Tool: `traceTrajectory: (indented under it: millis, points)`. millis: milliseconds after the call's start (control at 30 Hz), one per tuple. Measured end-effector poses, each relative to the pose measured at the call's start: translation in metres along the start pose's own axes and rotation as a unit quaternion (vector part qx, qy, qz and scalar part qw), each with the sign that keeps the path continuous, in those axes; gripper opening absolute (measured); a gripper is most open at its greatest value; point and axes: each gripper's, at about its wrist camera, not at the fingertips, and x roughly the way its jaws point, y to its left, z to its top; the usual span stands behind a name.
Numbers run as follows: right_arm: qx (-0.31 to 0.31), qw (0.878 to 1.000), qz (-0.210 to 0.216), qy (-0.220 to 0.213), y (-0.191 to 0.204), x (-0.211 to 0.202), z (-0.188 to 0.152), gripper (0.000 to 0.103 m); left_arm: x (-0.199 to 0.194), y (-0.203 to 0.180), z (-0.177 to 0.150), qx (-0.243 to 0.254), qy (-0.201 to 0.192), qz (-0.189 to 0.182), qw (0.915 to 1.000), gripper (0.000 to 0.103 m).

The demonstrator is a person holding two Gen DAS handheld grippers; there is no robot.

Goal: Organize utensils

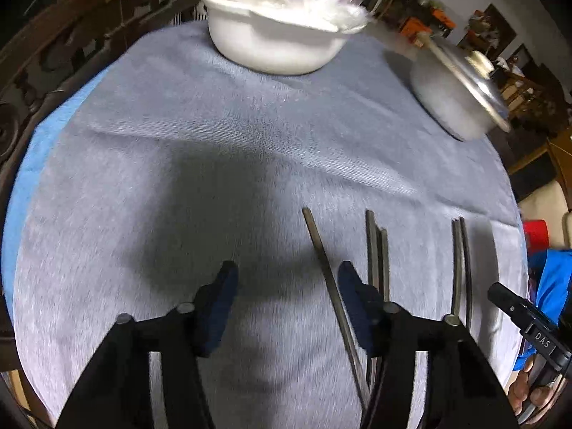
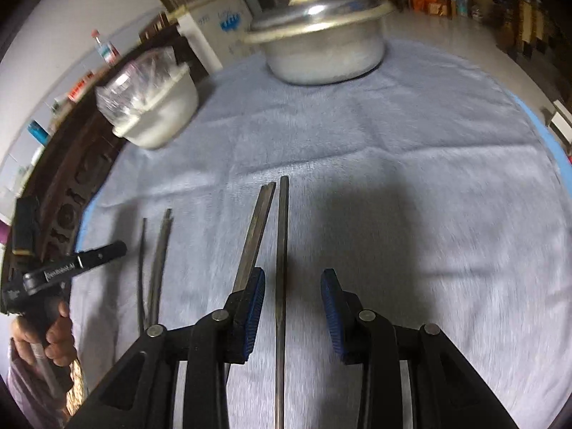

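Dark metal chopsticks lie on a grey-blue cloth (image 1: 178,136). In the left wrist view my left gripper (image 1: 287,279) is open above the cloth. A single chopstick (image 1: 323,261) slants between its jaws, close to the right finger (image 1: 354,293). Two chopstick pairs (image 1: 377,250) (image 1: 460,264) lie further right, and the right gripper (image 1: 518,311) shows at the edge. In the right wrist view my right gripper (image 2: 293,296) is open, with a lone chopstick (image 2: 283,250) lying between the pads, untouched. A pair (image 2: 259,225) runs under its left finger. More chopsticks (image 2: 155,264) lie beside the left gripper (image 2: 89,257).
A white bowl covered with a clear plastic bag (image 1: 275,46) (image 2: 157,107) stands at the far side of the cloth. A lidded metal pot (image 1: 461,89) (image 2: 321,46) stands near it. Dark carved wooden furniture (image 1: 53,53) borders the left side. A hand (image 2: 53,332) holds the left gripper.
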Motion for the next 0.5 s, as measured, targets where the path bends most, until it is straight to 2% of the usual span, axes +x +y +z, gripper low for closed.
traceTrajectory:
  millis: [67, 200, 267, 300, 367, 433, 500]
  points:
    - [-0.005, 1.0, -0.008, 0.02, 0.005, 0.012, 0.013, 0.034, 0.006, 0.001, 0.008, -0.011, 0.012, -0.006, 0.9999, 0.056]
    - [-0.012, 0.999, -0.021, 0.047, 0.013, 0.028, 0.026, 0.034, 0.011, -0.006, 0.018, -0.001, 0.016, 0.0, 0.9999, 0.056]
    - [-0.015, 0.997, -0.05, 0.059, 0.017, 0.036, 0.03, 0.034, 0.015, -0.012, 0.022, 0.01, 0.022, 0.011, 0.9997, 0.054]
    - [-0.016, 0.996, -0.06, 0.057, 0.019, 0.037, 0.032, 0.032, 0.016, -0.016, 0.023, 0.016, 0.023, 0.015, 0.9995, 0.047]
    - [-0.017, 0.995, -0.073, 0.061, 0.022, 0.04, 0.035, 0.032, 0.018, -0.025, 0.026, 0.03, 0.027, 0.026, 0.9988, 0.042]
    - [-0.018, 0.994, -0.09, 0.062, 0.025, 0.042, 0.037, 0.026, 0.021, -0.033, 0.027, 0.044, 0.028, 0.041, 0.9978, 0.034]
    - [-0.017, 0.992, -0.11, 0.06, 0.024, 0.042, 0.039, 0.011, 0.025, -0.042, 0.028, 0.054, 0.027, 0.046, 0.9971, 0.018]
